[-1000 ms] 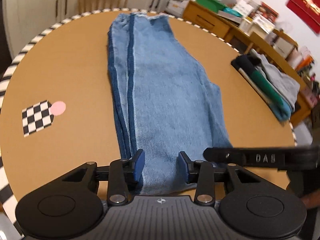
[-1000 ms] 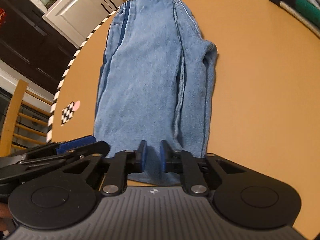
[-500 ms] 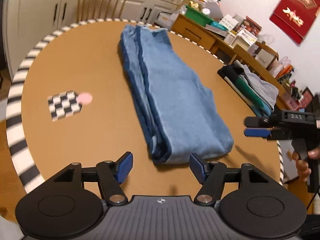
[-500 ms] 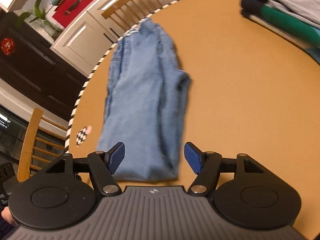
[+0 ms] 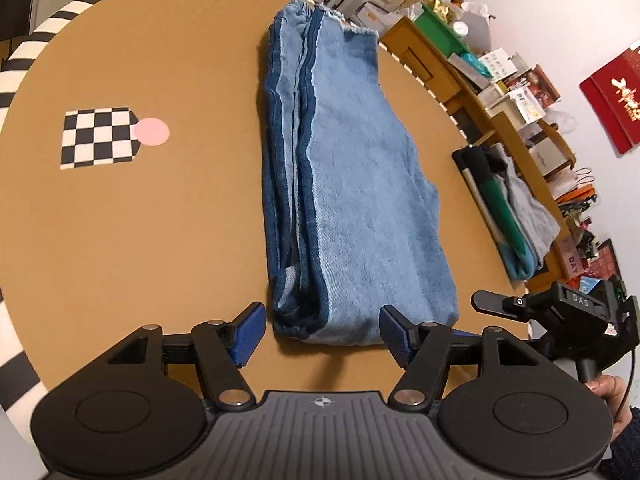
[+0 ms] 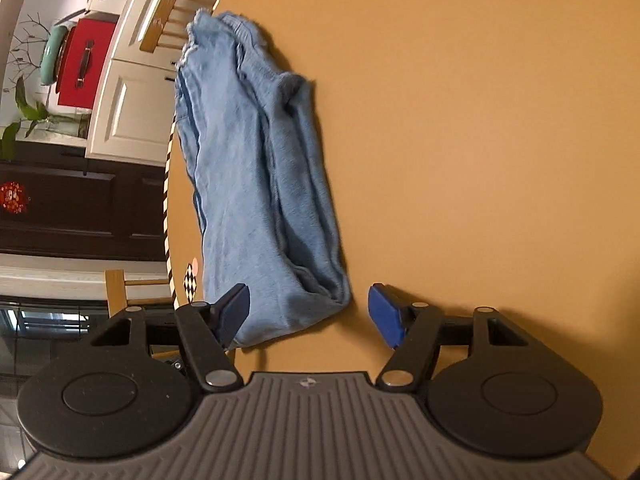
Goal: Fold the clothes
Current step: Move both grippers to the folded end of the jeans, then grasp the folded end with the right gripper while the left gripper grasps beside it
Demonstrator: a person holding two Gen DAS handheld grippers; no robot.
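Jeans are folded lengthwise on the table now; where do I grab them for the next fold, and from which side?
Probably the near folded end of the jeans, one corner per gripper, coming in low from the near table edge. That end lies thick and squared just ahead of the open left gripper and right gripper.

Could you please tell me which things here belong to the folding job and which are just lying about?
Part of the job:
- jeans
- table

Lying about:
- stack of folded clothes
- checkered marker
- cluttered shelf
- chair

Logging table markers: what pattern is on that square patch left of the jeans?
Black-and-white checkerboard patch, with a pink dot at its edge; clearest in the left wrist view.
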